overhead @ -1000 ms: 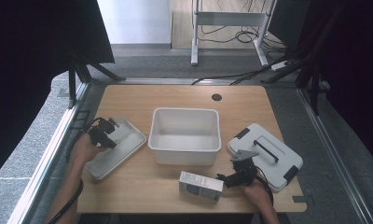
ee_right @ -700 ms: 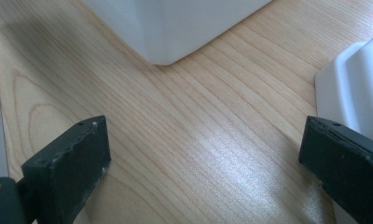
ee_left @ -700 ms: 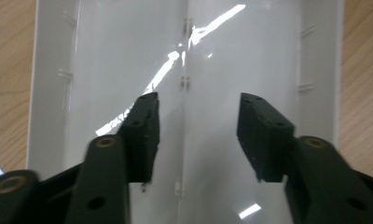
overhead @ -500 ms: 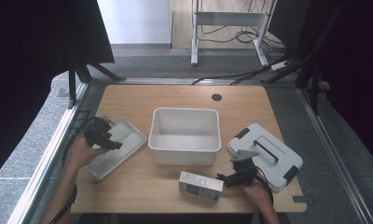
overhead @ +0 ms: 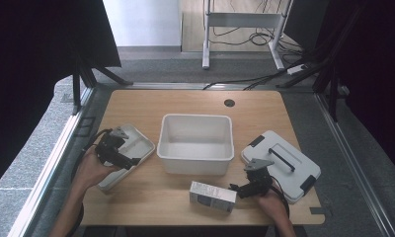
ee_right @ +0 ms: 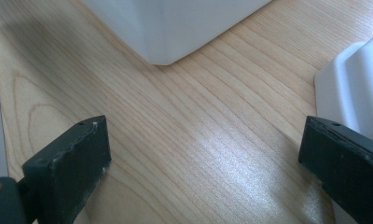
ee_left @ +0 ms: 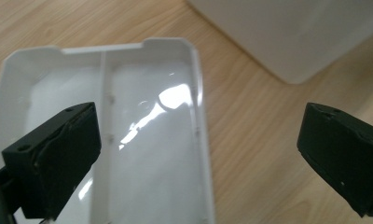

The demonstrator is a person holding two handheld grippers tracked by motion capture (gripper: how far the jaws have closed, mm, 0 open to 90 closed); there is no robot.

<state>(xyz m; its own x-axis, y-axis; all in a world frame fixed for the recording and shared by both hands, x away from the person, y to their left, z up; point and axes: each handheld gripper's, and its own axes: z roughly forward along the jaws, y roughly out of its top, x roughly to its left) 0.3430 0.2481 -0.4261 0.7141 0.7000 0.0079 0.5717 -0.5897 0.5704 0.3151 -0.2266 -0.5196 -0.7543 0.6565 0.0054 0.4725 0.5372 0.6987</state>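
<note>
High view has the left gripper (overhead: 117,152) sitting over the shallow white tray (overhead: 136,140) on the table's (overhead: 264,108) left side, just beside the big white bin (overhead: 196,143). Its jaws have just been opening and now stand wide apart with nothing between them; the left gripper view looks straight down into the tray's divided inside. The right gripper (overhead: 245,190) is near the front edge, jaws spread wide too, between the small box (overhead: 212,196) and the white lid (overhead: 280,159), holding nothing.
</note>
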